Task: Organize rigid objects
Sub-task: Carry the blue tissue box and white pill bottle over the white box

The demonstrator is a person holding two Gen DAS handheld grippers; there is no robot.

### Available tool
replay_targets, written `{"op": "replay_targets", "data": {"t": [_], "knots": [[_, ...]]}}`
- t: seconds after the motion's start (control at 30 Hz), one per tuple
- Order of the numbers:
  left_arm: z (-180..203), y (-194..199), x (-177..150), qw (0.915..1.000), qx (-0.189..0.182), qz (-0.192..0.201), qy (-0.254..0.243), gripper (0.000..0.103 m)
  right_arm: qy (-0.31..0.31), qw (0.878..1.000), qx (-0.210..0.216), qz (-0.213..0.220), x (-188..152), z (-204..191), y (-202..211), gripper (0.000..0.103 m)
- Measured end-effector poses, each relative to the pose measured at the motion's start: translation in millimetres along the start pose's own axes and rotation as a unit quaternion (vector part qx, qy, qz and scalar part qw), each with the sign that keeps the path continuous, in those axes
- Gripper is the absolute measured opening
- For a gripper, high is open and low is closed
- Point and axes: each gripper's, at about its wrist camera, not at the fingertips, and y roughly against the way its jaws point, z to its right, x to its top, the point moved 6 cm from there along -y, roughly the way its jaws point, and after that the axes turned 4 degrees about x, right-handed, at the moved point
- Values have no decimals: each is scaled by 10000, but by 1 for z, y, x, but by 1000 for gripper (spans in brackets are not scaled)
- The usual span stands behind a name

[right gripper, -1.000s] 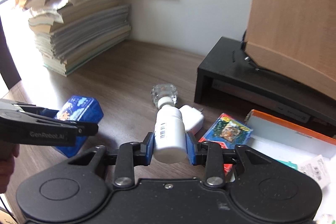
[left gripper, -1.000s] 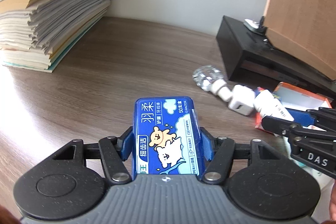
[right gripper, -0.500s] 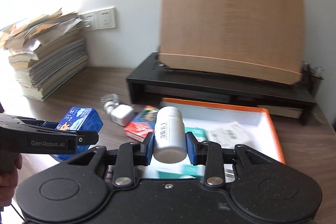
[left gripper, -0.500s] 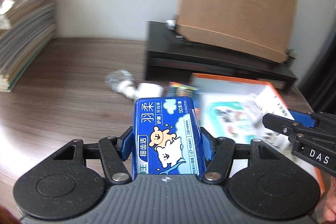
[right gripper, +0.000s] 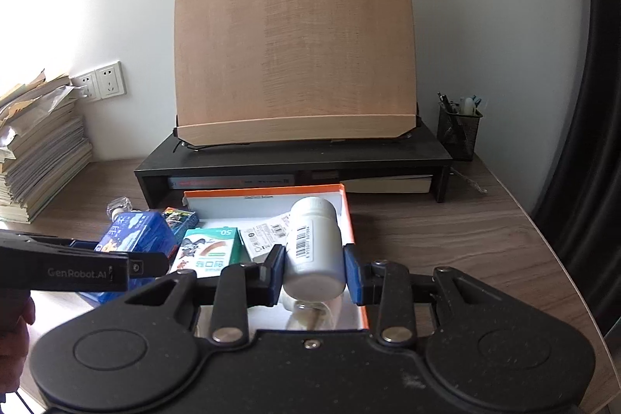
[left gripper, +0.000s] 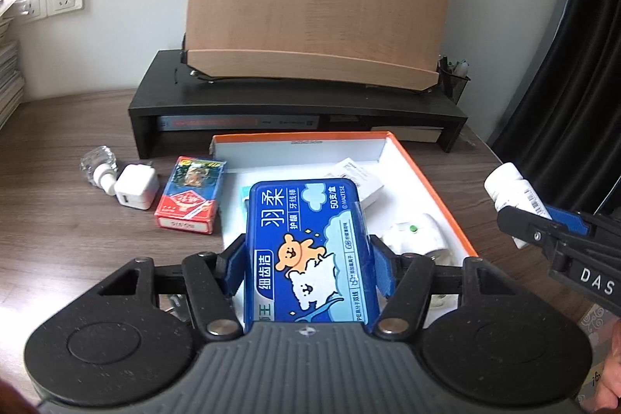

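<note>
My left gripper (left gripper: 308,260) is shut on a blue floss-pick box (left gripper: 306,251) and holds it over the near left part of the orange-rimmed white tray (left gripper: 427,177). My right gripper (right gripper: 314,268) is shut on a white pill bottle (right gripper: 314,247) above the tray's (right gripper: 347,212) right side. The bottle also shows at the right of the left wrist view (left gripper: 512,193), and the blue box at the left of the right wrist view (right gripper: 136,235). The tray holds a green box (right gripper: 209,251), a paper slip (right gripper: 264,235) and a white device (left gripper: 415,235).
On the wooden desk left of the tray lie a card pack (left gripper: 190,200), a white charger (left gripper: 136,189) and a clear glass bottle (left gripper: 99,165). Behind stand a black riser (right gripper: 295,161) with a wooden board (right gripper: 295,57), a pen cup (right gripper: 458,127) and stacked papers (right gripper: 39,150).
Both grippers swung right from the desk's left area toward the tray, each still holding its object. The tray is now directly below and ahead of them.
</note>
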Motion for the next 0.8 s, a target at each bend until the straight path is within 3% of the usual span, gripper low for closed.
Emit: {"op": "replay_targets", "data": {"t": [0.7,0.73,0.77,0.8], "knots": [[10,-13,19,9991,353,48,215,63,166,9993,322,0,16,7,-34,39],[10,-14,19,9991,353,37,241,63,192,9993,318,-34,16,7,-37,35],[9,-15,19,9991,352,30,253,63,219,9992,322,-38,16,6,-38,15],[9,-15,19,9990,360,21,254,63,253,9992,307,-40,17,6,-39,13]]}}
